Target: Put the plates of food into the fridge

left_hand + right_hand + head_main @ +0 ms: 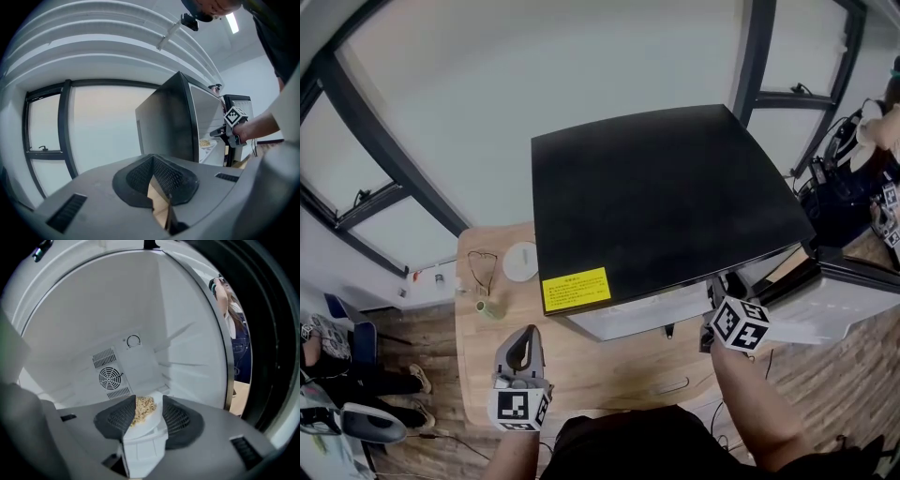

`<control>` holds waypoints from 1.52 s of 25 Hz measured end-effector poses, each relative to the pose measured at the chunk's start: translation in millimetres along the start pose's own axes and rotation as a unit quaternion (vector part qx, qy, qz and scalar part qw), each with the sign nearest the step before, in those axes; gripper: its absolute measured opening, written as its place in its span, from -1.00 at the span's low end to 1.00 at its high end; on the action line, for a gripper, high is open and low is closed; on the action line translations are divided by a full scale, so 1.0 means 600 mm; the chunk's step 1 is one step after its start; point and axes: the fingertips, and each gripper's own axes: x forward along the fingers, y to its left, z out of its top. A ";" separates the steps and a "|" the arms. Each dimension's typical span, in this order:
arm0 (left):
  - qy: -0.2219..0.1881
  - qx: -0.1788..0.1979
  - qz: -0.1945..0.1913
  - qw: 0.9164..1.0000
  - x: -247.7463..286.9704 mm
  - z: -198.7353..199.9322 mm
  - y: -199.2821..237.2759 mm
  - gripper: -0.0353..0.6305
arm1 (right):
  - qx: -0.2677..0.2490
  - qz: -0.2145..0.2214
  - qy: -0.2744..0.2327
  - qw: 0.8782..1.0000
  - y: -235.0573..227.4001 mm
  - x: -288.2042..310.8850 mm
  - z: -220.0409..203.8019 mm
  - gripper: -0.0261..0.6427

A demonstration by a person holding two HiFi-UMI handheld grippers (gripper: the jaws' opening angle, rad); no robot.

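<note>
Well, right tongs [149, 398] released astride the plate of food [143, 411] (inside the fridge [93, 324]); left tongs [152, 157] clenched, empty.

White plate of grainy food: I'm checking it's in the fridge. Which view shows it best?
The right gripper view: the white plate of grainy food lies inside the white-walled fridge, between the right claw's parted jaws. The left gripper view shows it small, far off. The head view's black fridge top hides it.
</note>
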 end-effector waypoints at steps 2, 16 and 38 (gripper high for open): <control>0.007 0.016 -0.013 1.000 -0.001 -0.002 -0.007 -0.88 | 0.001 0.018 -0.013 1.000 0.012 -0.012 0.002 -0.34; -0.035 -0.015 0.047 0.998 -0.143 -0.007 0.110 -0.88 | 0.013 0.095 0.019 0.995 0.153 -0.093 -0.107 -0.35; 0.015 -0.049 0.159 0.986 -0.540 -0.195 0.347 -0.88 | 0.041 0.288 0.238 0.927 0.606 -0.251 -0.542 -0.46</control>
